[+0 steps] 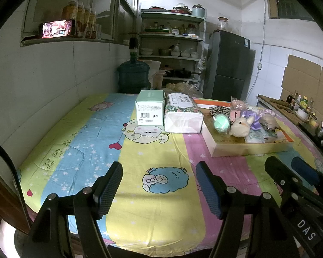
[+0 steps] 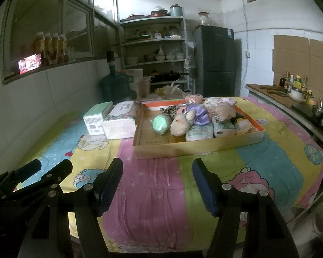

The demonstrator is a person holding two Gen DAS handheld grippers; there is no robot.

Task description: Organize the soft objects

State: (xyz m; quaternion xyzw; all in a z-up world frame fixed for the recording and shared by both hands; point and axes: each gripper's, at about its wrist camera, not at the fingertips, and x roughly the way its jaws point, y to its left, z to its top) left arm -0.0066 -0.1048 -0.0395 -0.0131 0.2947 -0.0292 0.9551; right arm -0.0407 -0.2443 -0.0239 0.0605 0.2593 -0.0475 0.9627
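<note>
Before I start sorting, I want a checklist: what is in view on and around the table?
Tray: one, tan cardboard with orange rim, on the table's right half.
Plush toy: one, cream, inside the tray near its front.
Green ball: one, mint, wrapped, in the tray's left part.
Tissue packs: at least two, pale, at the tray's front right.
Purple cloth: one, in the tray's middle.
Tissue brick: one, white with floral wrap, left of the tray.
Green box: one, mint, left of the brick.
Tablecloth: one, striped cartoon print.
Water jug: one, dark green, behind the table.
Fridge: one, dark, back wall.
Left gripper: open, empty.
Right gripper: open, empty.
</note>
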